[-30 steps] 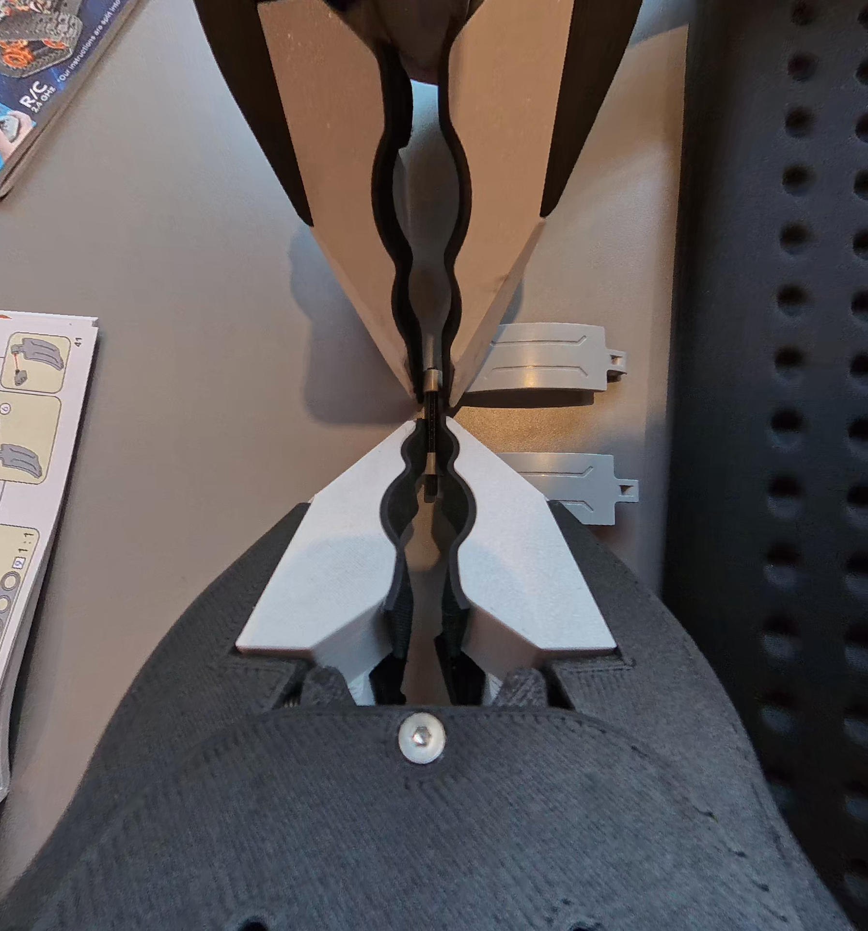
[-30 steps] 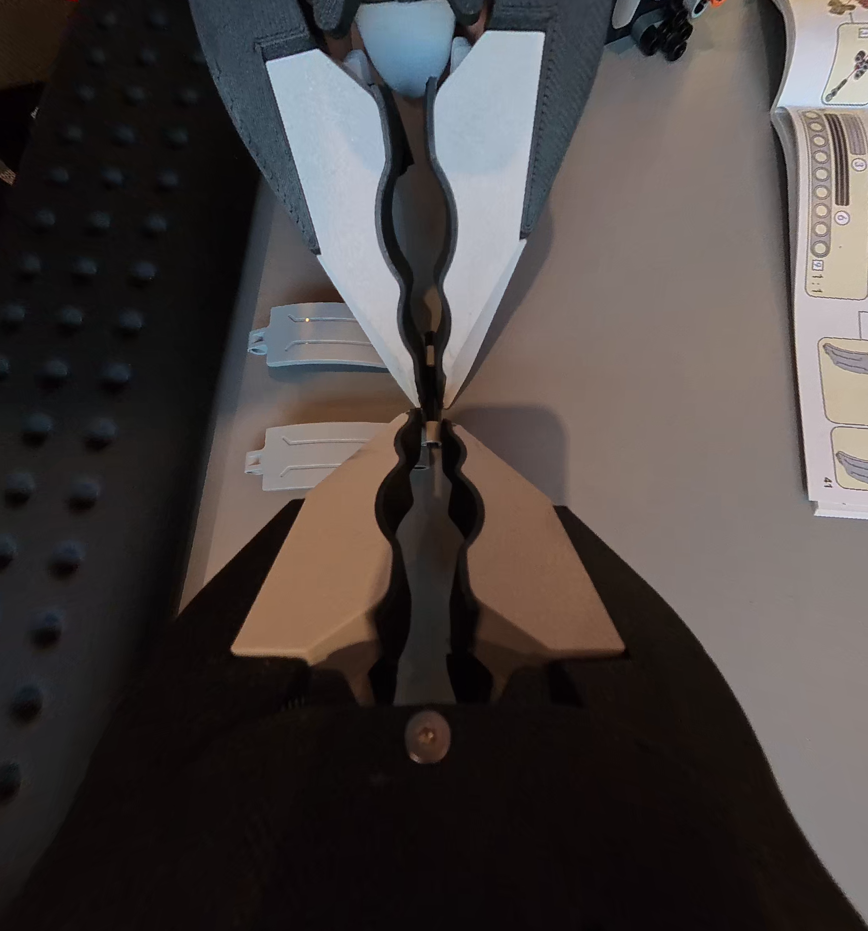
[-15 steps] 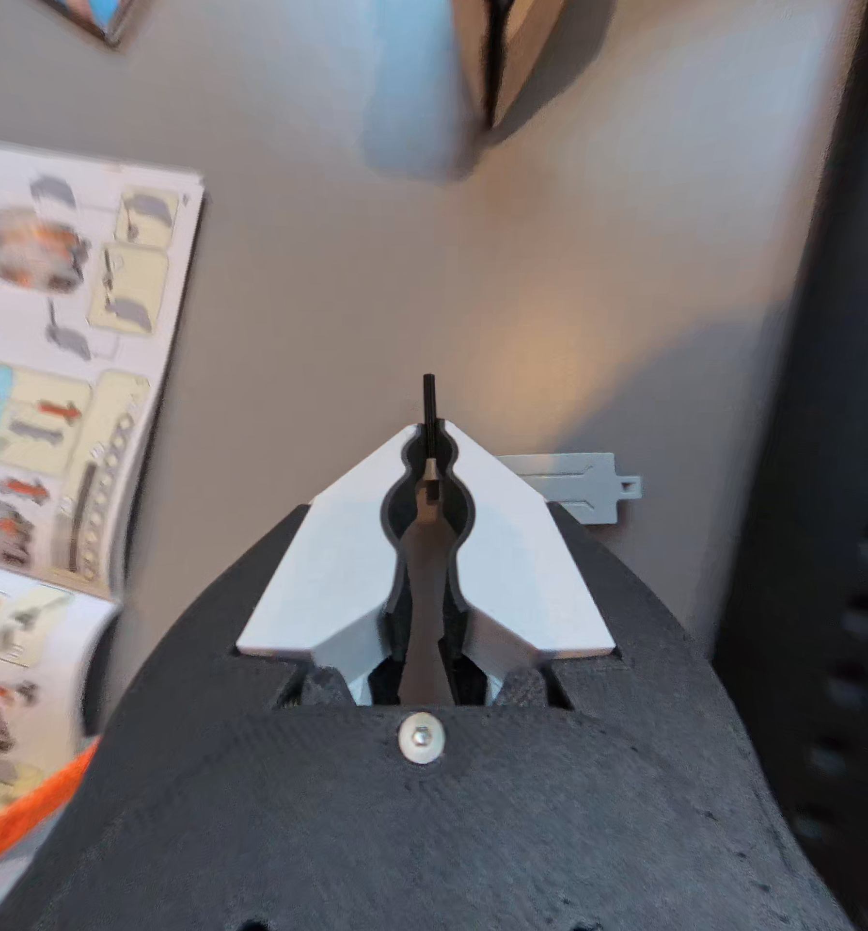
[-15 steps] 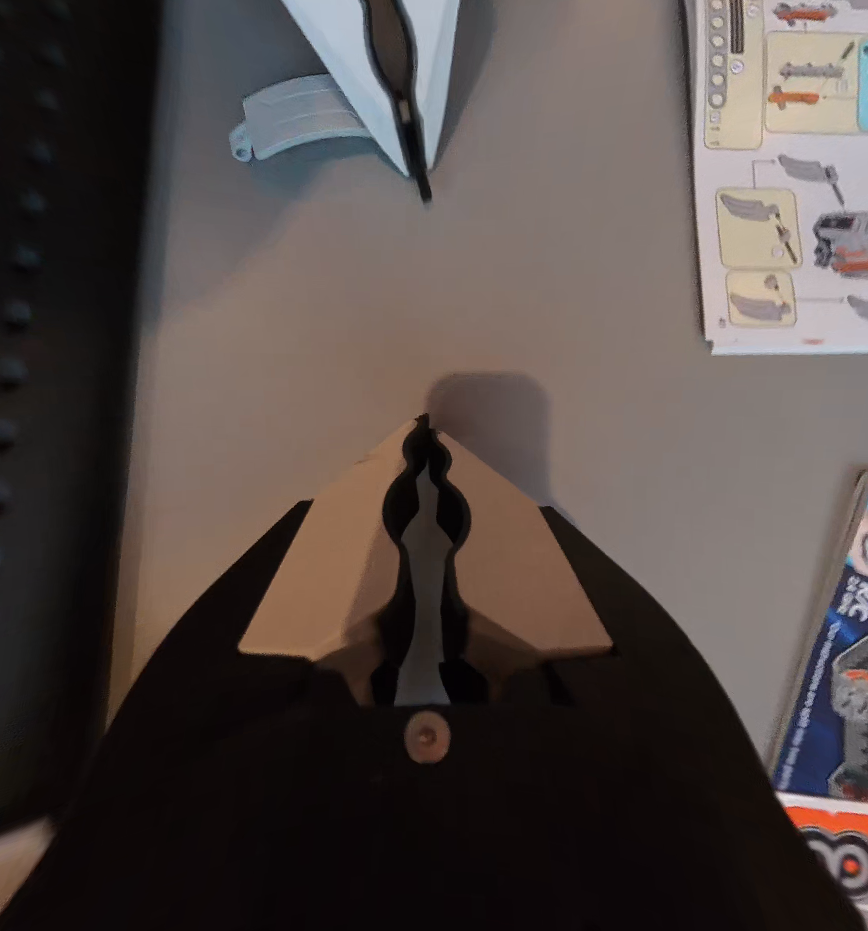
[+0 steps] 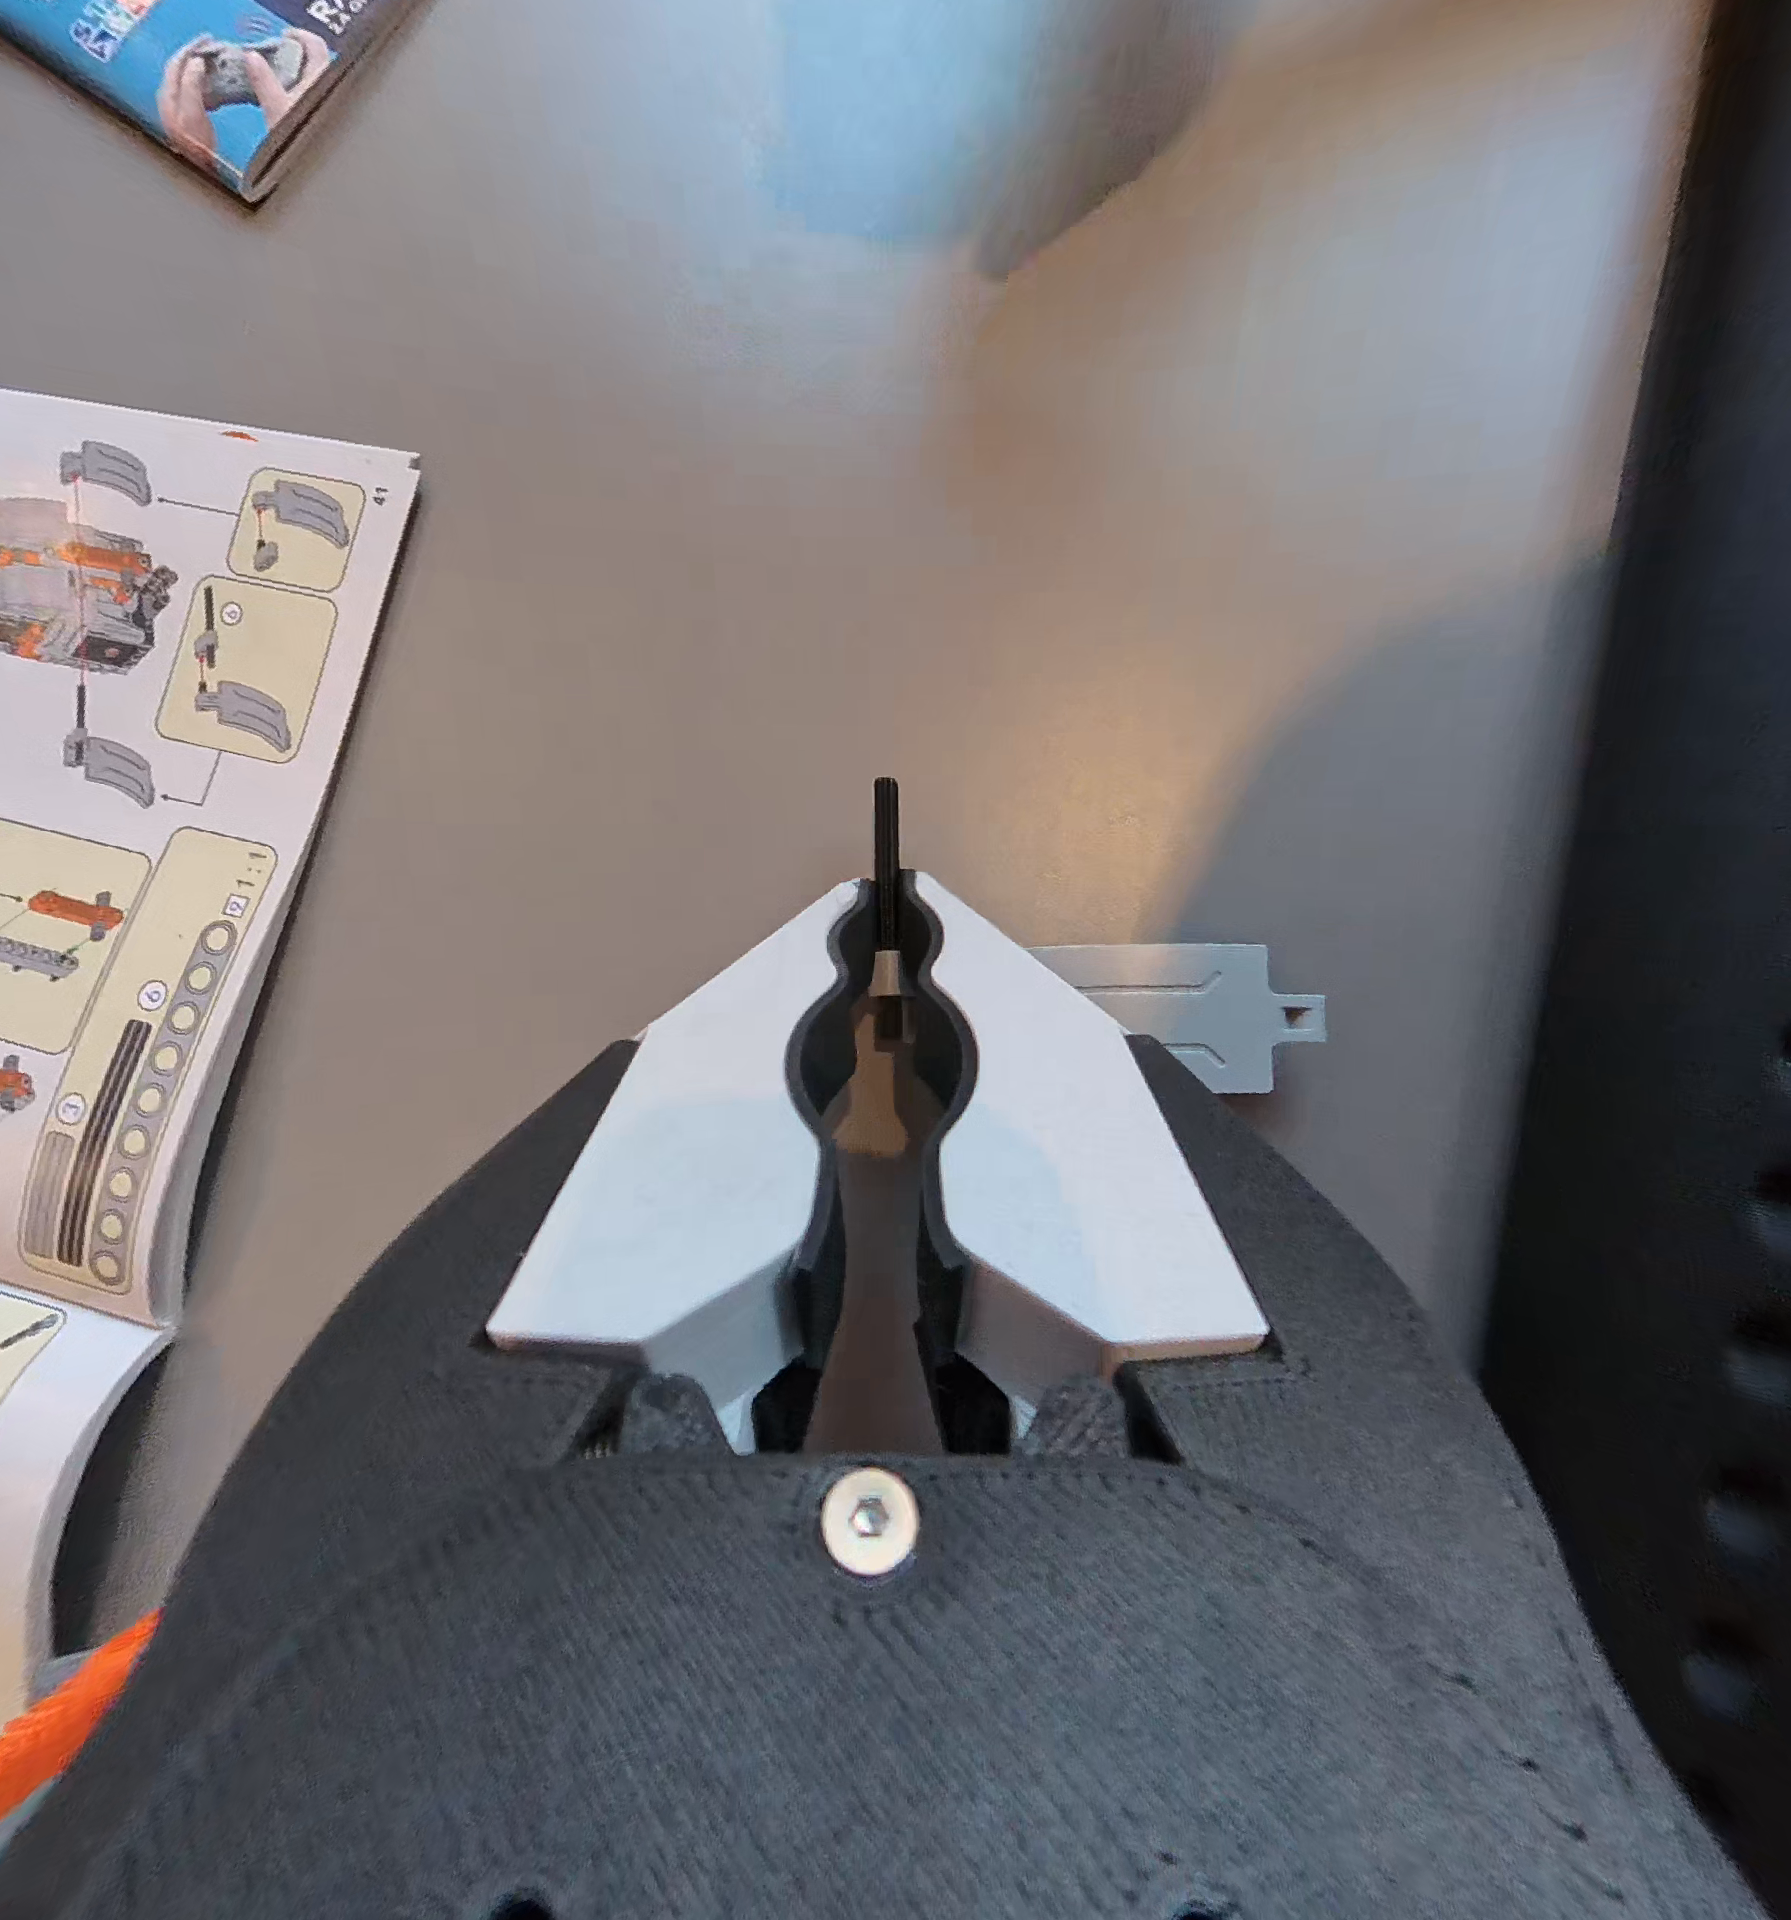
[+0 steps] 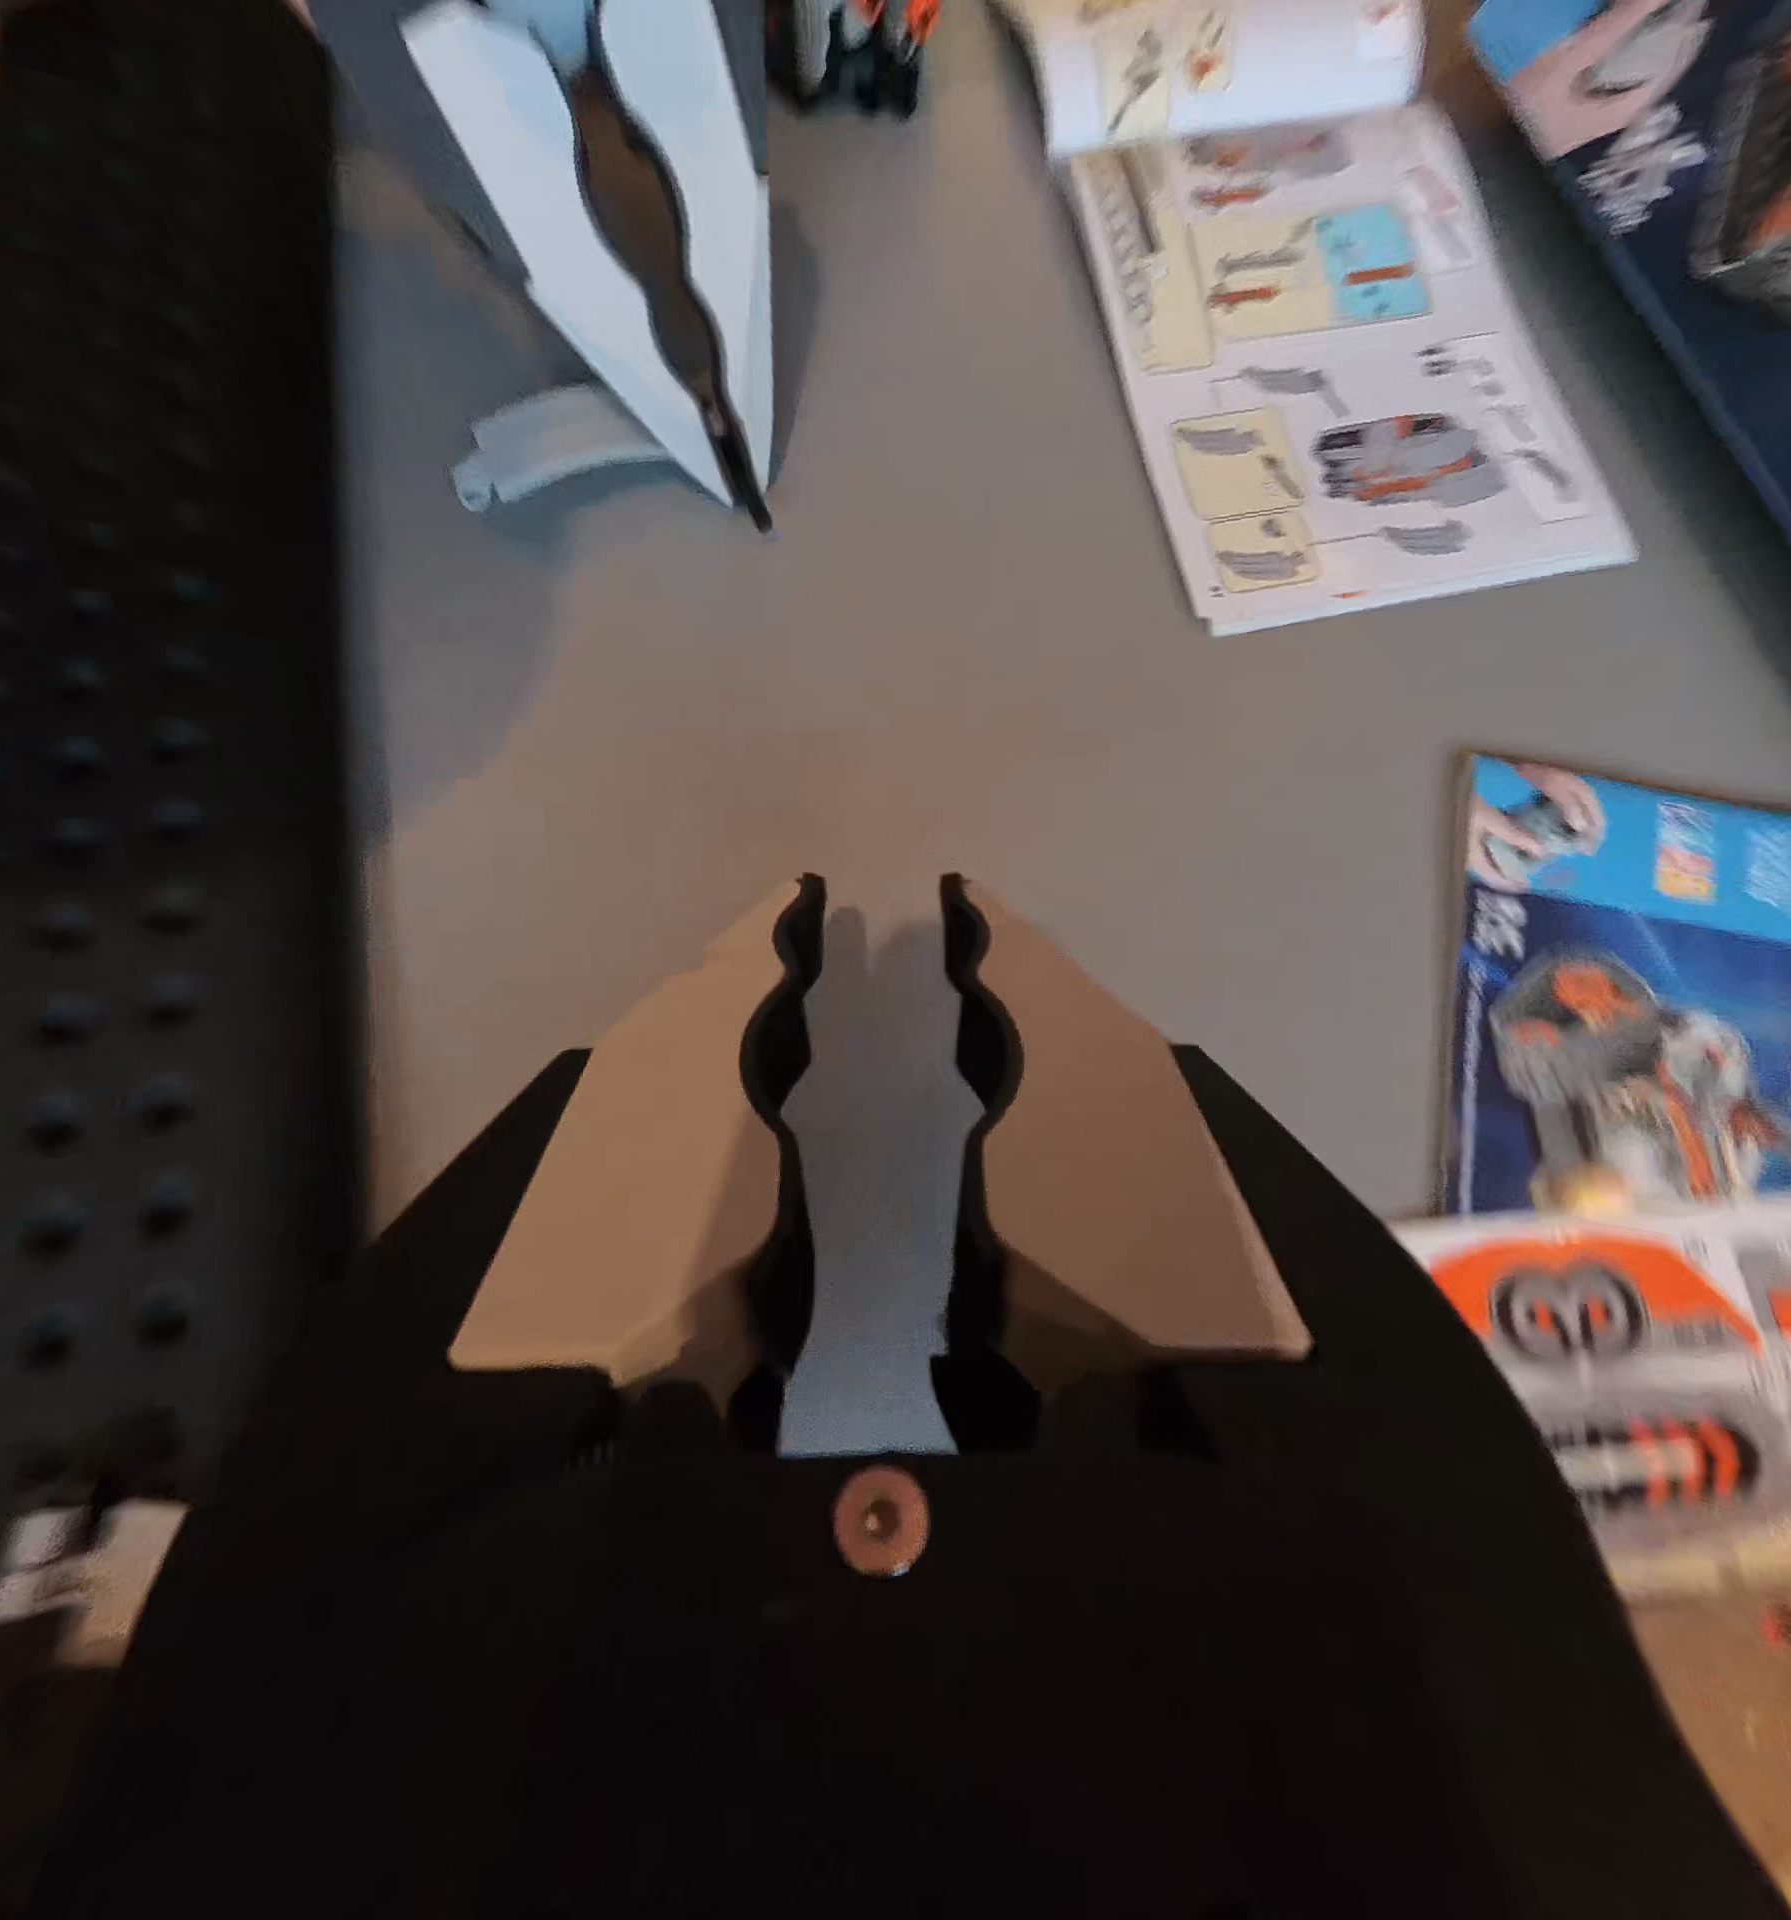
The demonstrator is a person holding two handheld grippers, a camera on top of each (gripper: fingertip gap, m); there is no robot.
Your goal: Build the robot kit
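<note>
Left gripper point(image 5: 886, 883), the one with the white fingers, is clenched tight on a thin black axle rod point(image 5: 885, 847), and the rod pokes straight out past the fingertips with a small grey bush at its rear end sitting in the hollow between the jaws. It hangs above the grey tabletop point(image 5: 662, 520). Just to the right of those fingers, half tucked under the gripper body, lies one flat grey curved panel piece point(image 5: 1197, 1003), with its small lug pointing away from the gripper. One panel counted there, one rod. Left of the gripper lies an open white instruction booklet point(image 5: 164, 831), and farther off beyond it the corner of a blue printed booklet point(image 5: 195, 73). On the far side of the grey panel runs a black perforated mat point(image 5: 1753, 935). Over to the right gripper point(image 6: 880, 883), tan fingers, released, jaws standing apart with nothing between them, only bare tabletop below. It sits well apart from the left gripper, whose white fingers show ahead of it, pinching the rod, with the grey panel beside them. Everything here is motion-blurred.
</note>
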